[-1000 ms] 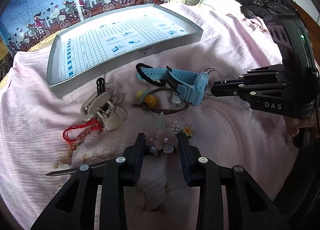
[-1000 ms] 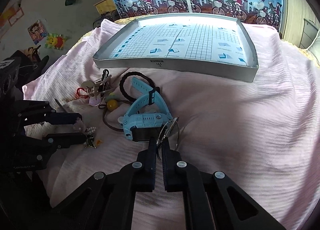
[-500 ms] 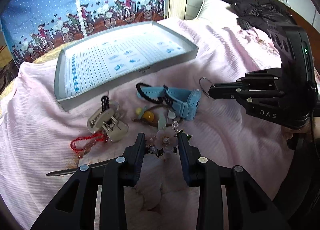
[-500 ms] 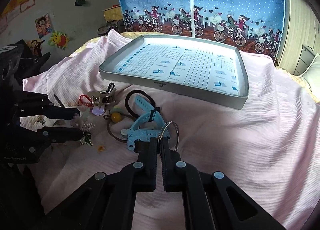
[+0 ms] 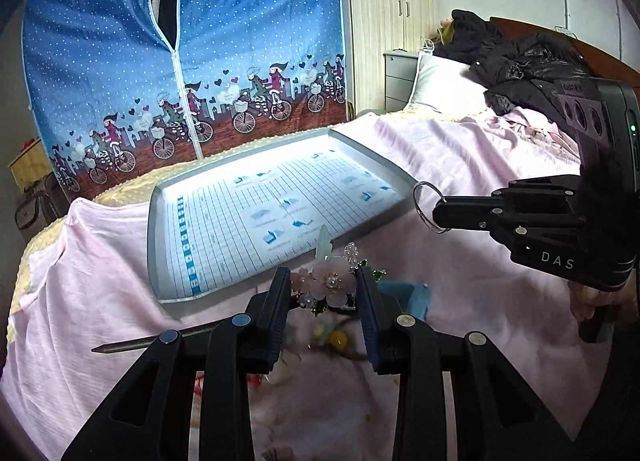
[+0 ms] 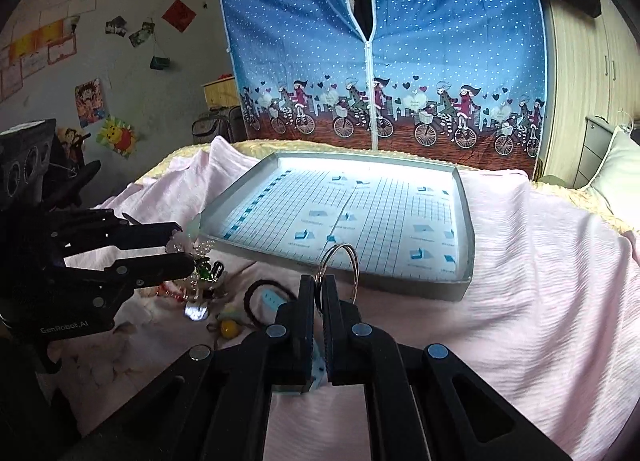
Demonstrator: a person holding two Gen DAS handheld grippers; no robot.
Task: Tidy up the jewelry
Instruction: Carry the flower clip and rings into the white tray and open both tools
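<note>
My left gripper (image 5: 322, 285) is shut on a pink flower hair ornament (image 5: 334, 283), held in the air just before the near rim of the grey tray (image 5: 155, 245). The ornament's dark pin sticks out to the left. My right gripper (image 6: 319, 287) is shut on a thin metal ring (image 6: 340, 261), also raised in front of the tray (image 6: 400, 285). The left wrist view shows the right gripper (image 5: 440, 217) and its ring (image 5: 427, 205) by the tray's right corner. In the right wrist view the left gripper (image 6: 183, 245) and its flower ornament (image 6: 188, 237) are at the tray's left corner.
Left on the pink sheet (image 6: 540, 281) are a blue watch (image 5: 414, 297), a yellow bead on a cord (image 6: 228, 329) and a black hair tie (image 6: 256, 293). A blue fabric wardrobe (image 6: 380, 61) stands behind the tray. A pillow (image 5: 444, 87) and dark clothes (image 5: 520, 65) lie far right.
Both grippers have lifted off the bed with their items, the flower ornament and the ring, and moved up toward the tray's near rim. The watch stays on the sheet.
</note>
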